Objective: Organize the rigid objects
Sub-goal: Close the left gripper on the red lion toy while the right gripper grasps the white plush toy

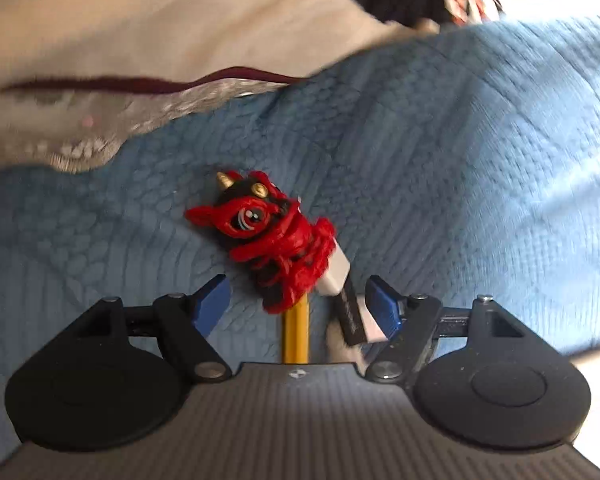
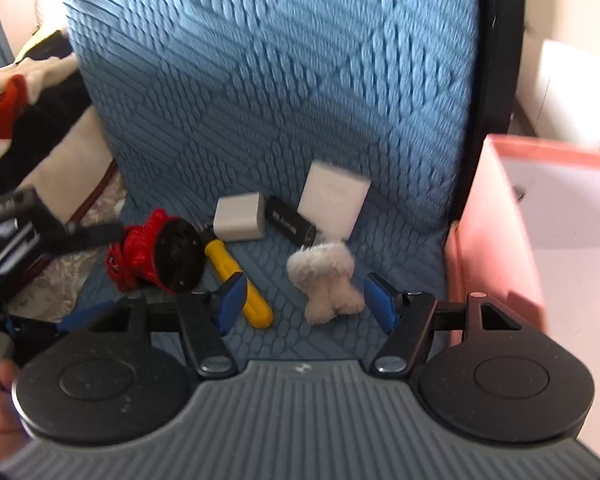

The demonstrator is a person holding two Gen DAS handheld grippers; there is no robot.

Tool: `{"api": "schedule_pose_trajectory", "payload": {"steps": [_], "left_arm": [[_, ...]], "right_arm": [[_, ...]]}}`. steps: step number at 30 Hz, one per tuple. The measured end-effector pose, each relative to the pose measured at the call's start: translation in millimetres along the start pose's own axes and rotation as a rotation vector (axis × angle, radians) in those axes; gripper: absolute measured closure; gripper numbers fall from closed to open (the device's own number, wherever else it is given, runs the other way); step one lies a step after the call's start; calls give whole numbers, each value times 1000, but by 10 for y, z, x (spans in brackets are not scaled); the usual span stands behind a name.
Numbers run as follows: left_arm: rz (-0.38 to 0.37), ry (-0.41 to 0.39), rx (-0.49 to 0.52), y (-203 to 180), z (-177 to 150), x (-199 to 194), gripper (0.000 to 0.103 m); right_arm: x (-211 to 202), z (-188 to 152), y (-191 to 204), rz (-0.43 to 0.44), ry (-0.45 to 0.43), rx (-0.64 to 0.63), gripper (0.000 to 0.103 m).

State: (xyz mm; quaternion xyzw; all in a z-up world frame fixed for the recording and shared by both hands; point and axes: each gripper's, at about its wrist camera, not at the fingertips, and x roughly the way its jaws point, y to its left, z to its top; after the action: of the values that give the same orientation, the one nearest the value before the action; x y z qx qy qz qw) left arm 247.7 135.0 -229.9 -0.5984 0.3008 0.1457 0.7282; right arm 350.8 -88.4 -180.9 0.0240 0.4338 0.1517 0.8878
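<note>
Both my grippers are hanging over the blue quilted cover (image 2: 268, 92) with jaws partly spread and nothing pinched. My right gripper (image 2: 304, 300) has the fluffy white toy (image 2: 325, 280) just ahead between its blue pads, not touching, with the yellow-handled tool (image 2: 240, 280) by the left pad. My left gripper (image 1: 300, 304) frames the red lion figure (image 1: 272, 236) sitting over that yellow handle. Further out: a white charger block (image 2: 240, 218), a black stick (image 2: 290, 220) with pale lettering too blurry to read, then a white box (image 2: 335, 200). A pink bin (image 2: 495, 232) sits off to the right.
</note>
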Motion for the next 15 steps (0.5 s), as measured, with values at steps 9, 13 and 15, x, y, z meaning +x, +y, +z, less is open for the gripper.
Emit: {"api": "schedule_pose_trajectory", "payload": {"steps": [9,13,15], "left_arm": [[8,-66,-308,159,-10,171,25],[-7,-86,-381,210,36,277,25],[4,-94,-357,164,87,291,25]], "right_arm": [[128,-12,100,-14,11,-105,37],[195,0,99,-9,21,-94,37],[224,10,68,-5,21,-71,37]]}}
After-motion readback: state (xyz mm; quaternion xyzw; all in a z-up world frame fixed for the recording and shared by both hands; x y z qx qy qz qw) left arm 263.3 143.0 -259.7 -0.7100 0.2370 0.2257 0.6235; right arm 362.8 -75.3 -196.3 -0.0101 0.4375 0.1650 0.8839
